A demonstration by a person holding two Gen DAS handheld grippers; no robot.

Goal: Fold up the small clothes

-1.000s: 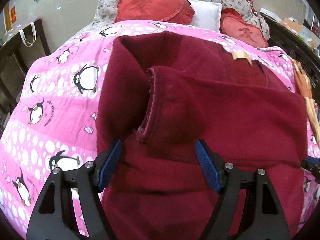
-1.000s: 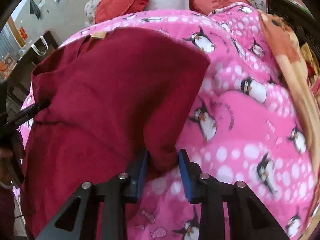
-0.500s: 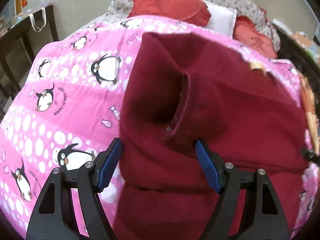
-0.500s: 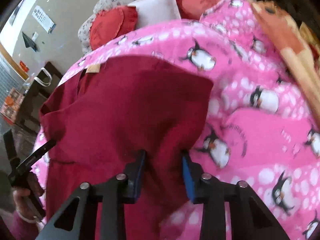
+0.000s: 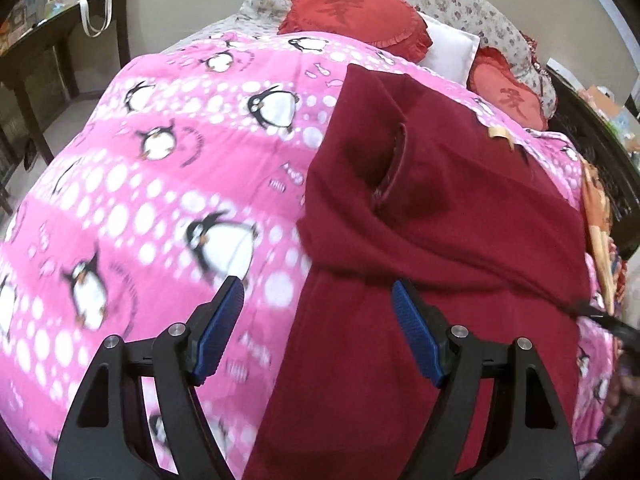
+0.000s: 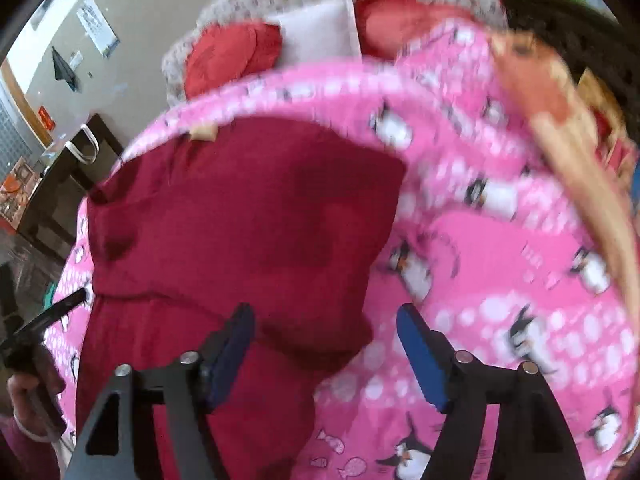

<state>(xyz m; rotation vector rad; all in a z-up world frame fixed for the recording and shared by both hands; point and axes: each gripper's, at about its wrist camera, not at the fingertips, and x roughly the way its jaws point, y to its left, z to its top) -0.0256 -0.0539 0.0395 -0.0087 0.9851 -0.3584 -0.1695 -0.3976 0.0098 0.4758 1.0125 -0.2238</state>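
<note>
A dark red fleece garment lies folded over on itself on a pink penguin quilt. A sleeve cuff opening and a tan label show on it. My left gripper is open and empty, over the garment's left edge near the fold. In the right wrist view the garment fills the left half. My right gripper is open and empty, just above the folded corner at the garment's right edge. The tip of the left gripper shows at the far left.
Red heart cushions and a white pillow lie at the head of the bed. A dark wooden table stands at the left. An orange cloth lies along the quilt's right side, beside a dark headboard.
My right gripper has opened and let go of the garment's edge, which now lies folded on the quilt. My left gripper, open throughout, has shifted left off the garment.
</note>
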